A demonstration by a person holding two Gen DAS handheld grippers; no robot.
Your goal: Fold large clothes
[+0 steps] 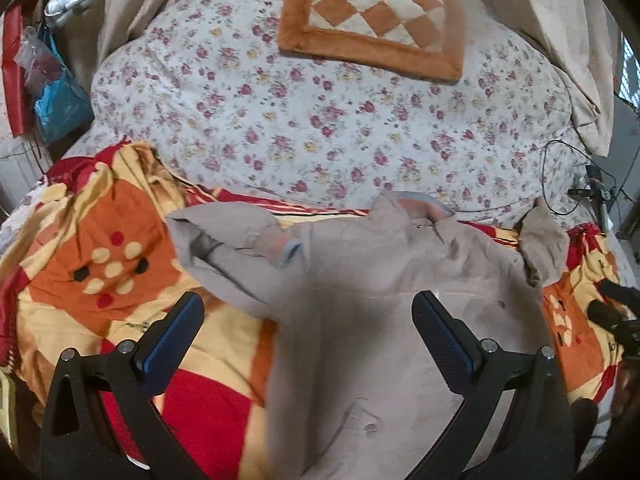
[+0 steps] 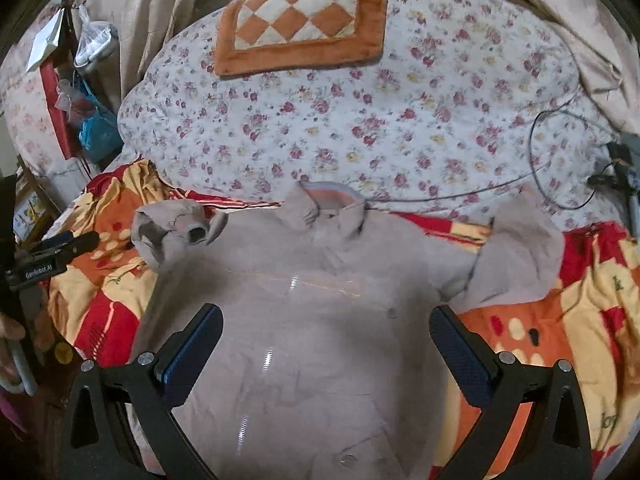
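Beige shirt flat on patterned blanket, collar far. Left gripper and right gripper both spread wide above it, holding nothing.

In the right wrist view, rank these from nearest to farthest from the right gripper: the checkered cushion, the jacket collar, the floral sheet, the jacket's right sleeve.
From the right gripper, open over the jacket body:
1. Right sleeve, bunched up, ahead to the right.
2. Jacket collar, straight ahead at the jacket's top edge.
3. Floral sheet, beyond the collar.
4. Checkered cushion, at the sheet's far end, slightly left.
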